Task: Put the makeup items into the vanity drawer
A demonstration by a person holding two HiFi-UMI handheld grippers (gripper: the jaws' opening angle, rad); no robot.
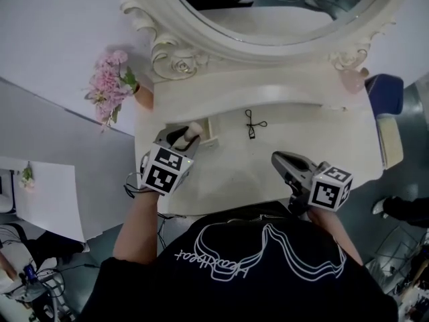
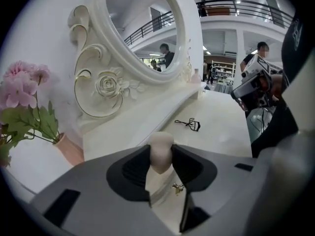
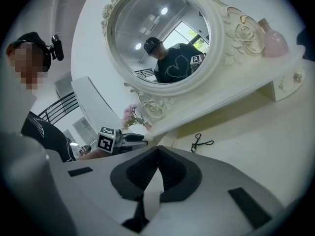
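Pink flowers stand in a vase at the far left of the white vanity table, beside the carved frame of the round mirror; next comes the left gripper, angled downward, its jaws clamped on a pale egg-shaped makeup sponge whose rounded top sticks out above the pads; the sponge is held up off the table, right over the small open drawer, whose gold knob shows below the jaws in the left gripper view; further right a black eyelash curler lies flat on the tabletop, apart from both grippers; the right gripper hangs over the table's near edge, well apart from the curler, its jaws together with nothing between them; a pink bottle stands on the raised shelf at the right end, below the mirror frame.
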